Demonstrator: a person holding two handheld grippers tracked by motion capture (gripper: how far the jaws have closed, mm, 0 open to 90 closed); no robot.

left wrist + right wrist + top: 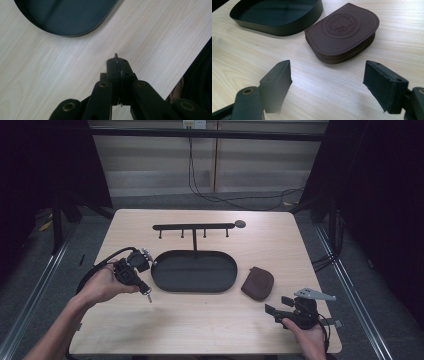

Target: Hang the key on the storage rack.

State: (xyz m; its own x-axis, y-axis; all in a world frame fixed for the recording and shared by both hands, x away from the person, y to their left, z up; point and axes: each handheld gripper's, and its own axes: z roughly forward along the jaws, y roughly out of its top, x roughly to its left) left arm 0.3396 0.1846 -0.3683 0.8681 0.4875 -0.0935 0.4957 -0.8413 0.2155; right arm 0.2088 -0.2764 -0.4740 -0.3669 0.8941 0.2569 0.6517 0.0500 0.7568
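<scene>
Key ring [116,58] stands edge-on between shut jaws.

Key ring [116,57]: a thin metal wire ring, standing on edge, clamped between the closed jaws of the left gripper [117,65]. Only its upper arc protrudes above the jaw tips. It is held above the bare wooden tabletop [62,70], clear of the surface.

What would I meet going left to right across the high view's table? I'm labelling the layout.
Left gripper, shut on a thin metal ring → black oval tray → brown zip pouch → right gripper, jaws open.
</scene>
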